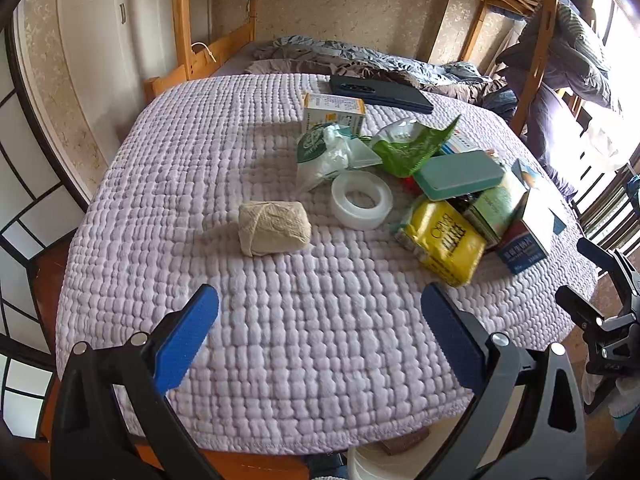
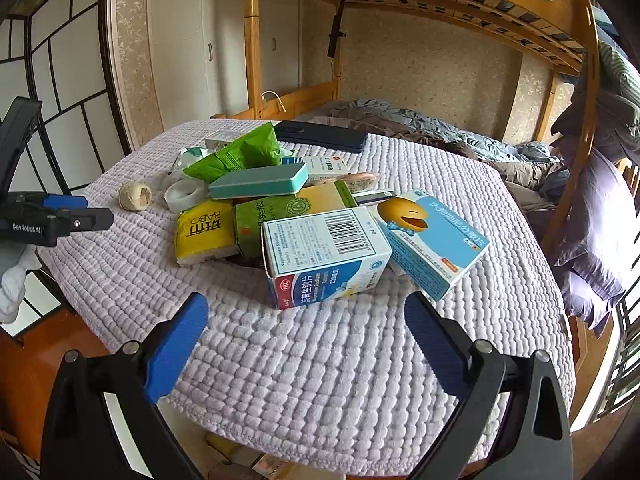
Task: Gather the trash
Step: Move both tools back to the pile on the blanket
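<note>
- left gripper point(image 1: 320, 312) jaws wide apart, holding nothing, hovering over bare quilt point(image 1: 280, 360) at the near edge
- paper ball point(image 1: 274, 229) alone on the quilt, left of the pile, just ahead of the left gripper
- tape roll point(image 1: 361, 199) lying flat just right of the ball, touching the white bag point(image 1: 324, 154)
- green wrapper point(image 1: 412, 148) crumpled on top of the pile, behind the tape
- teal case point(image 1: 458, 174) tilted on the pile, right of the wrapper
- yellow pack point(image 1: 444, 242) at the near side of the pile, below the case
- right gripper point(image 2: 306, 320) jaws also wide apart, empty, just in front of the white-blue box point(image 2: 326, 254)
- duck box point(image 2: 434, 236) leaning against the white-blue box on its right
- dark flat case point(image 2: 322, 136) at the far side of the quilt, behind the pile
- bunk bed point(image 2: 440, 132) with rumpled bedding beyond
</note>
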